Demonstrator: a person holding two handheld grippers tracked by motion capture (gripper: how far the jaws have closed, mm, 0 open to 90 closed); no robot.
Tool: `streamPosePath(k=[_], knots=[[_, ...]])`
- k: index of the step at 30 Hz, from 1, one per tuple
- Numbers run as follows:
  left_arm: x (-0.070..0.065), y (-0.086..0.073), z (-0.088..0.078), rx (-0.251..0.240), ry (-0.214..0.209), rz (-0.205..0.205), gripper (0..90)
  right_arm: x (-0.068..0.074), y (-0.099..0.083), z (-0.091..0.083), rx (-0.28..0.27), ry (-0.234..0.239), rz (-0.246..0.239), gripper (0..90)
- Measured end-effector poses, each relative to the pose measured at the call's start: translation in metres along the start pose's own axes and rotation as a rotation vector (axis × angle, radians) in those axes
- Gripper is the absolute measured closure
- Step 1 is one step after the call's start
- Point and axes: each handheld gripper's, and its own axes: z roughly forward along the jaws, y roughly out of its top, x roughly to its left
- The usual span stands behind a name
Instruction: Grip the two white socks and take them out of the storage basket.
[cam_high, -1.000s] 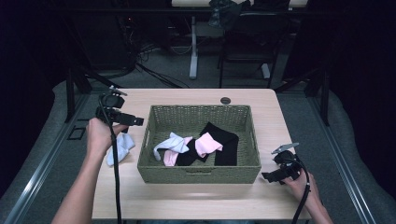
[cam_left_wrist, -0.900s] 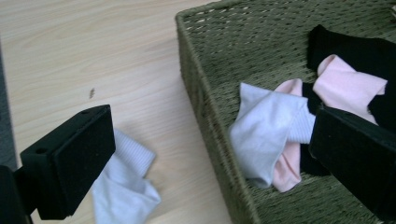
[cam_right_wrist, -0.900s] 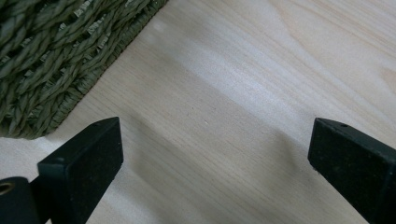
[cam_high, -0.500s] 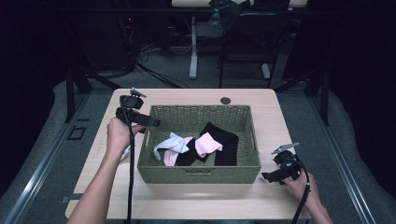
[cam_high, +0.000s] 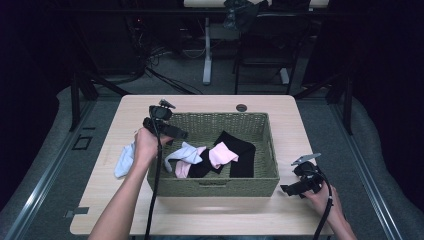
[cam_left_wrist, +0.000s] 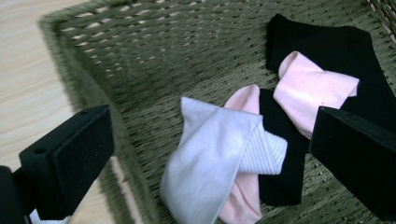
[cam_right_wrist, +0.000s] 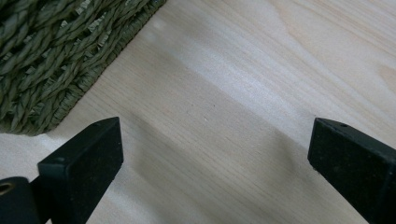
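1. The basket (cam_high: 260, 150) is open on top; its woven walls block entry from the sides.
2. Its far-left floor is bare; socks (cam_left_wrist: 219, 154) cover the middle.
3. The table (cam_right_wrist: 243, 93) right of the basket looks clear, though seen only partly.

Table lit from above, bkgd dark, close views slightly soft

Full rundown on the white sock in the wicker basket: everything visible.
The white soft-knit sock lies limp and folded over itself in the left half of the olive-green woven wicker basket, near its left wall. One end shows ribbing. It lies across a pale pink sock and touches a black sock beside it. The open left gripper hovers above it, not touching; its jaws stand wide to either side in the left gripper view.
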Motion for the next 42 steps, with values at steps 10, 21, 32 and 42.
streamPosePath(k=[10,21,32,42], knots=[[-0.017,0.001,0.028,0.044,-0.005,0.033,0.9,0.0,0.0,-0.001,-0.007,-0.008,0.001,2.9],[-0.028,0.003,0.059,0.141,-0.017,0.06,8.8,0.0,0.0,-0.001,-0.007,-0.008,0.002,2.9],[-0.031,0.003,0.081,0.231,-0.058,0.077,29.9,-0.002,-0.001,-0.002,-0.001,-0.009,0.0,2.9],[-0.031,0.004,0.087,0.277,-0.036,0.098,58.3,-0.002,-0.001,-0.002,-0.007,-0.009,0.008,2.9]])
